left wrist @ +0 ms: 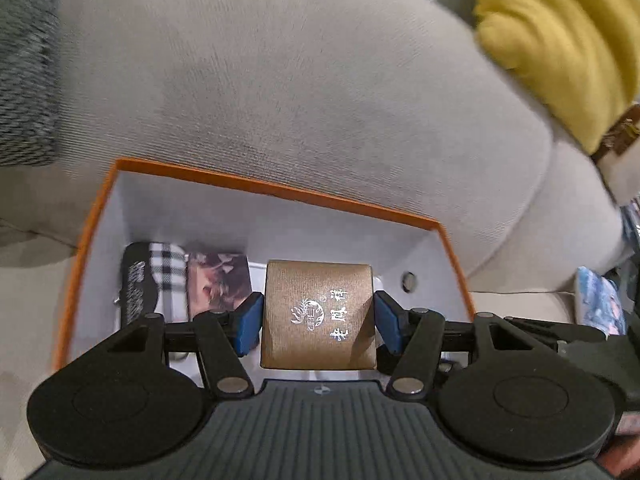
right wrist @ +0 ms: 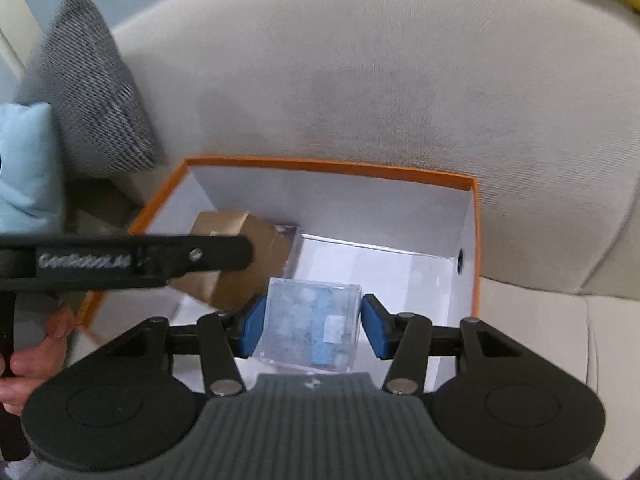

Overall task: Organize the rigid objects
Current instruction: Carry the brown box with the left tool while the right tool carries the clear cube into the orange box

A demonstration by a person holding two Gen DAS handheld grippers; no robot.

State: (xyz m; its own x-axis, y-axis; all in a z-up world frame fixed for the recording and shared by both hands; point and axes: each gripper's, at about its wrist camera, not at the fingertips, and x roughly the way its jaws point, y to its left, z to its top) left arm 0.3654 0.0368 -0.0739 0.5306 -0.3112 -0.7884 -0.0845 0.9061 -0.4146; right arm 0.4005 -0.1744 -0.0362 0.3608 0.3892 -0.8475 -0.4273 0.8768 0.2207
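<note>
In the left wrist view my left gripper (left wrist: 318, 322) is shut on a gold-brown jewellery box (left wrist: 318, 316) with silver characters, held over the orange-rimmed white box (left wrist: 276, 190). Inside that box lie a black case (left wrist: 134, 294), a plaid item (left wrist: 168, 270) and a picture card (left wrist: 218, 284). In the right wrist view my right gripper (right wrist: 310, 326) is shut on a clear plastic case (right wrist: 310, 326) with blue and white contents, above the same orange-rimmed box (right wrist: 332, 168). The gold-brown box (right wrist: 240, 264) and the left gripper's black arm (right wrist: 120, 260) show at the left.
The orange box rests on a beige sofa (left wrist: 300, 80). A grey woven cushion (right wrist: 88, 88) and a light blue cushion (right wrist: 28, 168) stand at the left, a yellow cushion (left wrist: 560, 40) at the right. A person's hand (right wrist: 24, 364) holds the left gripper's handle. Blue patterned items (left wrist: 600, 304) lie right.
</note>
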